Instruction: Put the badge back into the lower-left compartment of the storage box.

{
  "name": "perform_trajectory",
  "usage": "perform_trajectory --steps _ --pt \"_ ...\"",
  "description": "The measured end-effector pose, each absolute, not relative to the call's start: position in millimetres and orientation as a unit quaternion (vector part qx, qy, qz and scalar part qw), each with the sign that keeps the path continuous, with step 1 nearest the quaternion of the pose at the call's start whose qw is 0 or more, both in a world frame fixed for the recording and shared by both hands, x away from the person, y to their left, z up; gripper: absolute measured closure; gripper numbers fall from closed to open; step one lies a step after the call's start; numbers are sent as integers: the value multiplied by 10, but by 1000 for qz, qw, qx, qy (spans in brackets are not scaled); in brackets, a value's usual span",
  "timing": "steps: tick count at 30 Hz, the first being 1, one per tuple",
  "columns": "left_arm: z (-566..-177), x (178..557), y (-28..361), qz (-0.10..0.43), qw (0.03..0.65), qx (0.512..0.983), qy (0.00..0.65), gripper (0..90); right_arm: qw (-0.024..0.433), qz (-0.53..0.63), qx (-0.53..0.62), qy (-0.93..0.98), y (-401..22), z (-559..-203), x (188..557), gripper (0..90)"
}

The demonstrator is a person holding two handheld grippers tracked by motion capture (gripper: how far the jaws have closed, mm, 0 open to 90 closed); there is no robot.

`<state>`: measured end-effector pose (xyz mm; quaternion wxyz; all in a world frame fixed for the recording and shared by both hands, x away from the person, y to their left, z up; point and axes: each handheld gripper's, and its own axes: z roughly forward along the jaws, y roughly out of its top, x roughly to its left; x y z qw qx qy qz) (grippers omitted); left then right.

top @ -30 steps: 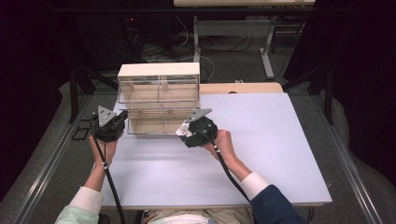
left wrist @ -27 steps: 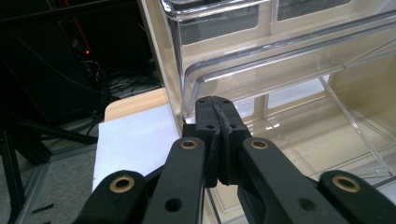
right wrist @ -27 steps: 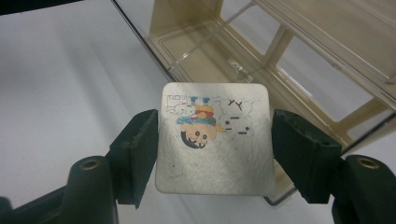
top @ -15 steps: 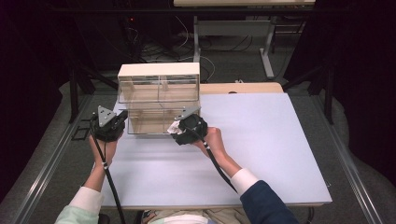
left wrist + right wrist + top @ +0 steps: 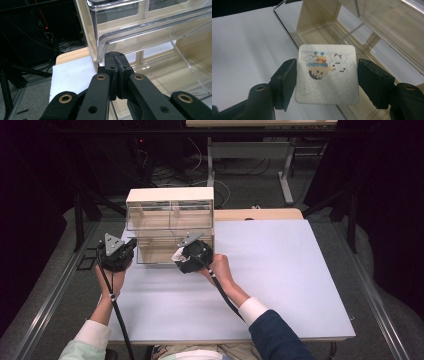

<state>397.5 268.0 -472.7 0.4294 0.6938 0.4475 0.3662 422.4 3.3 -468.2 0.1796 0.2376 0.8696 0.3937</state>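
A beige drawer cabinet (image 5: pixel 170 200) with clear plastic drawers stands at the table's back left. Its lower drawer (image 5: pixel 155 251) is pulled out towards me. My right gripper (image 5: pixel 180 257) is shut on a small white square card (image 5: pixel 325 96) printed with cartoon figures, its pads (image 5: pixel 285 77) pressing the card's two side edges. The card hangs over the open drawer's floor (image 5: pixel 322 32) near the front wall. My left gripper (image 5: pixel 115 56) is shut, jaws flat together, with its tips at the front left corner of the drawer rim (image 5: pixel 120 40). In the high view the left gripper (image 5: pixel 125 252) sits just left of the drawer.
A white sheet (image 5: pixel 280 270) covers the table, with bare room to the right and front. A wooden strip (image 5: pixel 260 214) shows behind it. The upper drawers (image 5: pixel 170 217) are pushed in. Dark floor, cables and desk legs (image 5: pixel 287 175) lie beyond the table.
My right gripper has moved left with the card, from beside the drawer's right end to over the open drawer. The left gripper has stayed put.
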Motion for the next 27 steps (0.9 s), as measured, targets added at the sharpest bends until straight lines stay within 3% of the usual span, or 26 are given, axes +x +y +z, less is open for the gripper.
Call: perform_trajectory --steps 27 --pt "-4729 3977 2683 365 430 694 448 899 191 373 220 881 392 -4733 4370 330"
